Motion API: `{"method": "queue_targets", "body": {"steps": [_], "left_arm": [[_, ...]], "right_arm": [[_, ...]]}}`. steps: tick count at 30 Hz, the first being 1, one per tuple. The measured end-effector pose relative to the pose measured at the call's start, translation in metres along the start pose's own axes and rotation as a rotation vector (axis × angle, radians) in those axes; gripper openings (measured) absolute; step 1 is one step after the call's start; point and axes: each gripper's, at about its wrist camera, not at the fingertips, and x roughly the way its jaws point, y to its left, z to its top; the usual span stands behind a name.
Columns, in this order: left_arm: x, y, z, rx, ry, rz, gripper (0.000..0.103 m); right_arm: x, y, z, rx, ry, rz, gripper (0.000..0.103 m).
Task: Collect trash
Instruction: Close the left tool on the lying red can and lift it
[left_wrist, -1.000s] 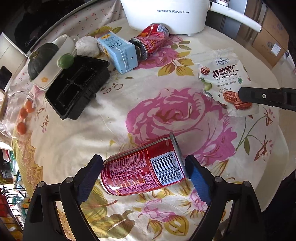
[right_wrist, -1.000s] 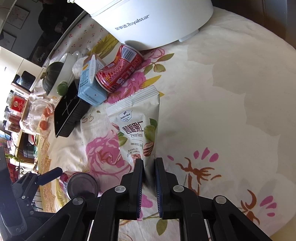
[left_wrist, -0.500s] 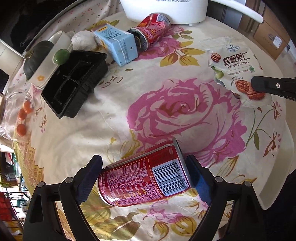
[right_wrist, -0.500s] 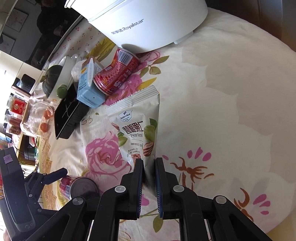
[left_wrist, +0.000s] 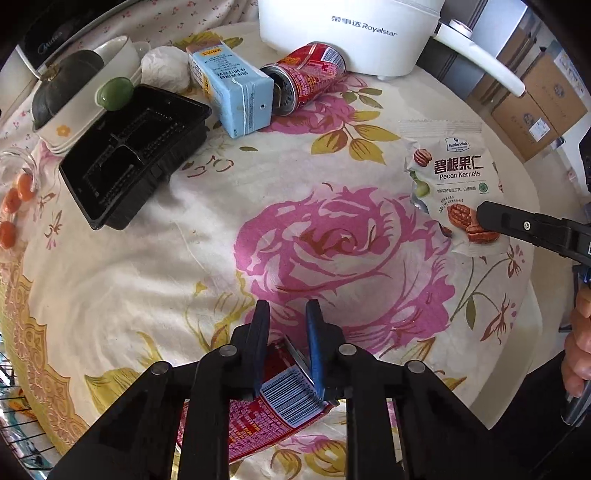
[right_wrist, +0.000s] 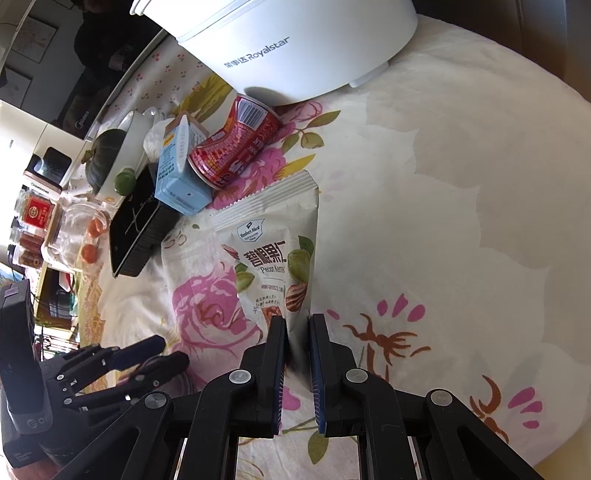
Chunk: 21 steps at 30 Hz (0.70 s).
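Left wrist view: left gripper (left_wrist: 284, 314) fingers have just been closing, now narrow over the rim end of a red can (left_wrist: 273, 406) lying on its side at bottom centre on the floral worktop (left_wrist: 147, 266); pads look pressed on the rim edge, can crumpled. Second red can (left_wrist: 306, 74) lies upper centre against the white Royalstar appliance (left_wrist: 347, 33), beside a blue carton (left_wrist: 232, 92). Black tray (left_wrist: 129, 155) upper left.

Right wrist view: right gripper (right_wrist: 297, 321) fingers nearly together, pinching the bottom edge of the pecan bag (right_wrist: 273, 251) at frame centre. Left gripper visible lower left.
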Motion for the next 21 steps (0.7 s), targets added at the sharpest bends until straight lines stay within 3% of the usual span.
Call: {"method": "queue_targets", "body": {"steps": [4, 7, 10, 11, 12, 14, 17, 21], "left_arm": [[-0.001, 0.003, 0.002, -0.002, 0.002, 0.024, 0.022], [-0.007, 0.004, 0.001, -0.010, 0.007, 0.025, 0.029], [-0.035, 0.016, -0.006, -0.028, -0.066, 0.010, 0.035], [-0.047, 0.014, -0.012, -0.020, -0.094, -0.010, 0.043], [-0.054, 0.013, -0.016, 0.001, -0.118, -0.022, 0.059], [-0.060, 0.004, -0.025, 0.083, -0.139, 0.010, 0.077], [-0.050, -0.011, -0.037, 0.225, -0.096, 0.104, 0.078], [-0.038, -0.023, -0.046, 0.320, -0.041, 0.090, 0.078]], "right_arm": [[0.001, 0.000, 0.000, -0.002, 0.004, -0.003, 0.012], [0.001, 0.000, 0.000, -0.003, 0.004, -0.004, 0.012], [0.000, 0.001, 0.000, -0.005, 0.002, -0.004, 0.012], [0.001, 0.001, 0.000, -0.006, 0.001, -0.005, 0.012], [0.001, 0.001, 0.000, -0.008, 0.000, -0.006, 0.012], [0.002, 0.002, 0.000, -0.009, 0.002, -0.006, 0.012], [0.003, 0.004, -0.001, -0.015, 0.008, -0.005, 0.012], [0.001, 0.006, -0.003, -0.019, 0.012, -0.003, 0.012]]}}
